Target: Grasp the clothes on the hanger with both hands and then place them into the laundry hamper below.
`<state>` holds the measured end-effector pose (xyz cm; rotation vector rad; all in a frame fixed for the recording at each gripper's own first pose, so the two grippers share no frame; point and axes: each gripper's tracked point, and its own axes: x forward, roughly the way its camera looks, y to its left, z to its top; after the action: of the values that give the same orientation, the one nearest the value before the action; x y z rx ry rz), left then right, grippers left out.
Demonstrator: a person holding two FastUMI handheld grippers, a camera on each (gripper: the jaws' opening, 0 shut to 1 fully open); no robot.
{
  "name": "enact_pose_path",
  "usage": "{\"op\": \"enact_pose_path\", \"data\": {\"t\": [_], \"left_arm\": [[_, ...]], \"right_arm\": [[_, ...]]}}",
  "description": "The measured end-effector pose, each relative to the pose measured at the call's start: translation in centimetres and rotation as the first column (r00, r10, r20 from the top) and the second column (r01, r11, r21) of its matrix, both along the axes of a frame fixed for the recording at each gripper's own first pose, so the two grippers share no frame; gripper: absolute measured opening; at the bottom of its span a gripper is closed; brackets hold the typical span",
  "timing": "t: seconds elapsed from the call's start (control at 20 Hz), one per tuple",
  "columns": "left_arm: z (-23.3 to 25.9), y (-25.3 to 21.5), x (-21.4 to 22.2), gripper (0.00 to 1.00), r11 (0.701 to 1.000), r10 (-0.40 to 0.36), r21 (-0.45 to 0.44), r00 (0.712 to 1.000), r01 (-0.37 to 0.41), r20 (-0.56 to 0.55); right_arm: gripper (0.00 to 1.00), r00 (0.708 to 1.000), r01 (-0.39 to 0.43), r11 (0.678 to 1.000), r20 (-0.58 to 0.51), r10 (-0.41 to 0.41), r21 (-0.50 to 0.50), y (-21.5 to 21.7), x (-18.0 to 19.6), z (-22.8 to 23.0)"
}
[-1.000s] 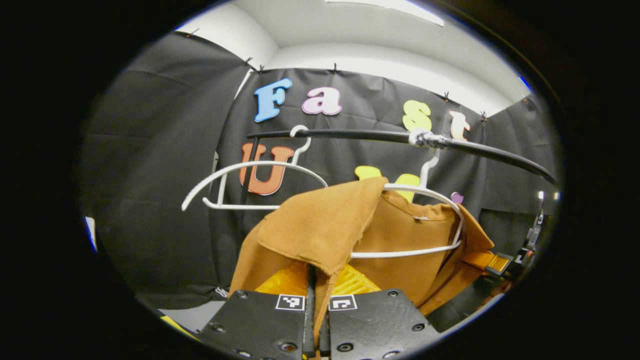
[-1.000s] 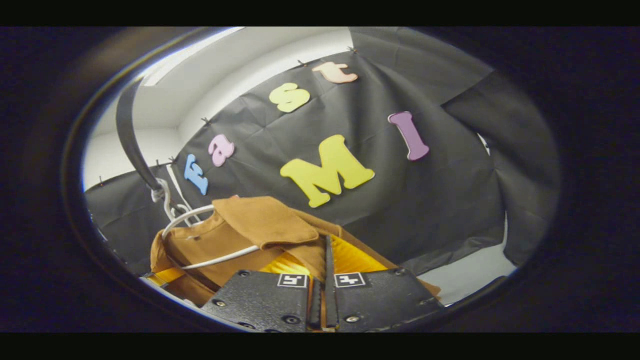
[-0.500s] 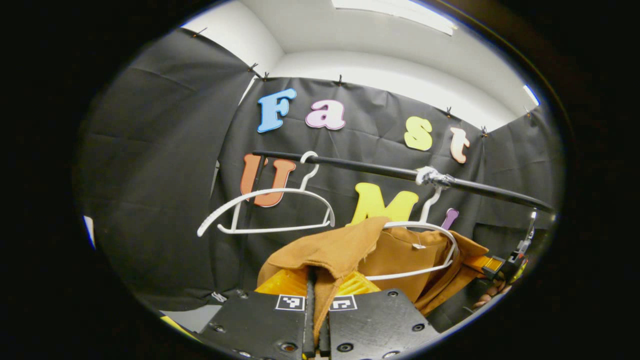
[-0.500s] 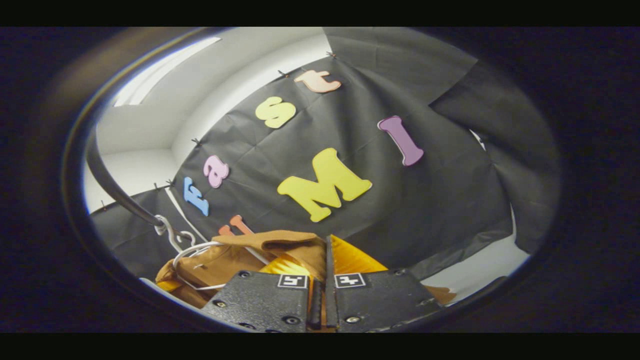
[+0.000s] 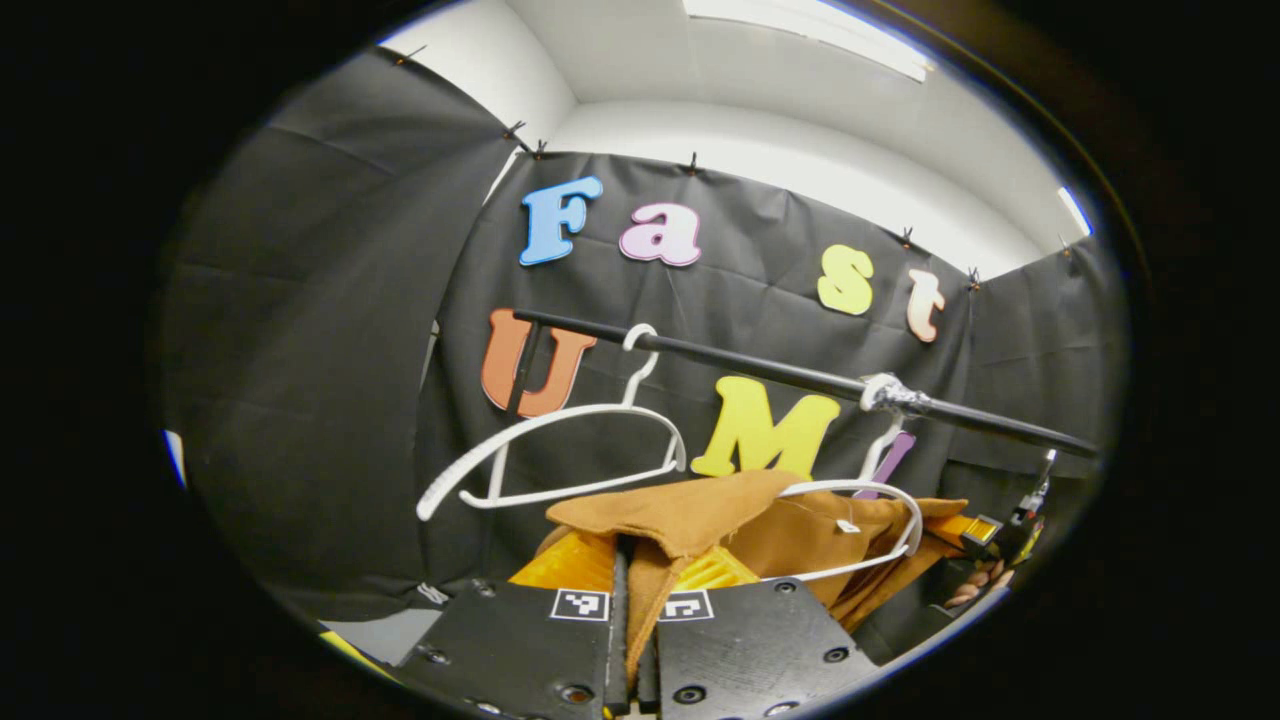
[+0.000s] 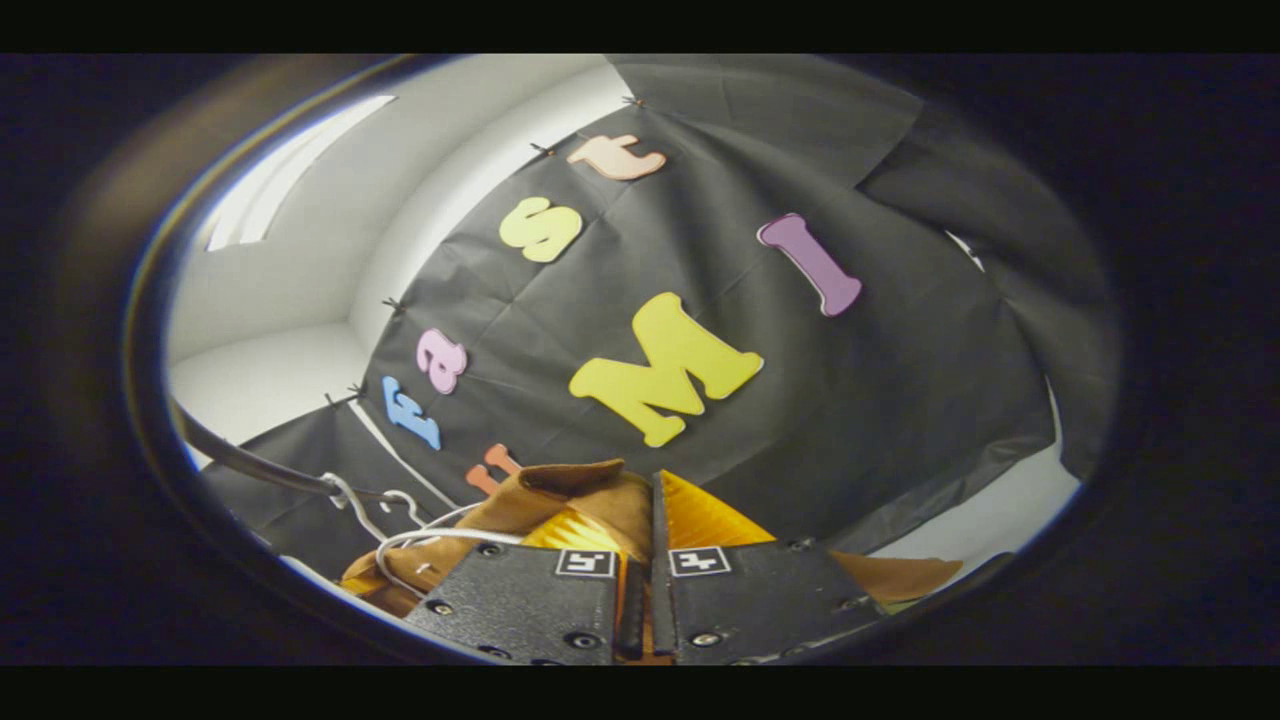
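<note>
1. Clothes (image 5: 680,515) (a brown garment) lie partly on the white hanger (image 5: 880,500).
2. Left tool (image 5: 632,610) and right tool (image 6: 648,570) each pinch its fabric.
3. Draw both down together, evenly, clearing the hanger.

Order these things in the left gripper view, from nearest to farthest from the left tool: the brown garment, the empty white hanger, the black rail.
1. Brown garment: pinched between the left tool's fingers, at bottom centre.
2. Empty white hanger: above and left of the garment, hanging free.
3. Black rail: highest, crossing above both hangers.
</note>
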<state>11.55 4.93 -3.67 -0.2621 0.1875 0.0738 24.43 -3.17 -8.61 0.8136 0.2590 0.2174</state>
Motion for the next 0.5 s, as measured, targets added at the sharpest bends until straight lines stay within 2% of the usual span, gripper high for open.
{"op": "enact_pose_path", "data": {"t": [0.25,0.5], "left_arm": [[1.3,-0.6,0.5,0.09,0.998,-0.030,0.049,0.999,0.028,0.022],[1.9,1.6,1.3,0.09,0.993,-0.046,0.108,0.999,0.043,0.024]], "right_arm": [[0.05,0.999,-0.049,0.999,-0.001,0.049,0.010,0.3,1.3,0.1],[0.05,0.994,-0.108,0.994,-0.016,0.108,0.015,1.5,2.6,-0.7]]}}
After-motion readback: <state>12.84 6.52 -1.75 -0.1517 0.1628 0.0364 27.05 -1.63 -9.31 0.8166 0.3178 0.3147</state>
